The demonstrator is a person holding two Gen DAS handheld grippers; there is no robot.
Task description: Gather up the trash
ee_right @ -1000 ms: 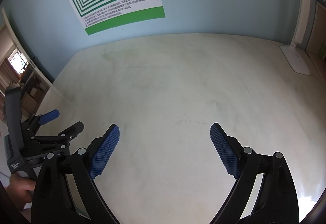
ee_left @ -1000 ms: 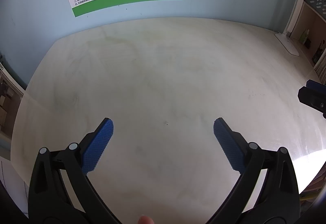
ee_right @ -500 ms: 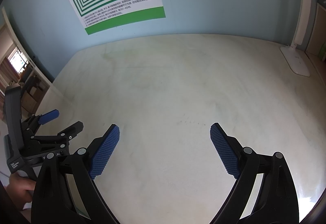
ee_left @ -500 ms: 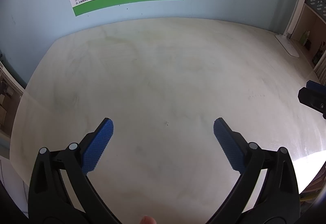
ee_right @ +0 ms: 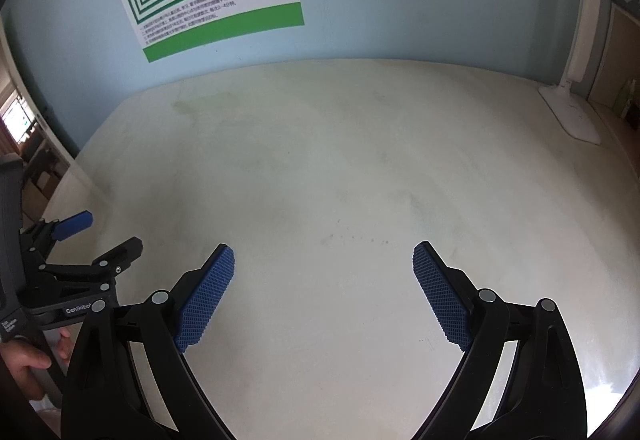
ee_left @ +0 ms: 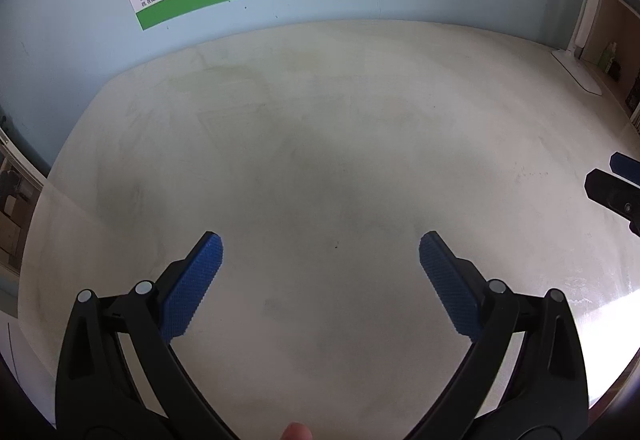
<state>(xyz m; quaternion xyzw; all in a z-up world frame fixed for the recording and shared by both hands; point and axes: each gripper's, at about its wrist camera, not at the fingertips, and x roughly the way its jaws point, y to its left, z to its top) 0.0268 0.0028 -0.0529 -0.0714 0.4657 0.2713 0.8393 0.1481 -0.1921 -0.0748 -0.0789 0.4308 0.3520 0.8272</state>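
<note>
1. Trash: none visible in either wrist view. The table (ee_left: 320, 144) shows only faint stains and specks, so direction, long axis and nearer hand cannot be told.
2. Left gripper (ee_left: 320, 252): jaws spread wide, nothing between the pads; it hangs over the near-left part of the table.
3. Right gripper (ee_right: 324, 264): jaws equally wide, empty; it sits just right of the left one.
4. Lamp (ee_right: 576, 100): stands at the far right, well apart from both grippers.
5. Judgement: the next move likely requires turning the cameras to locate trash outside the present views.
</note>
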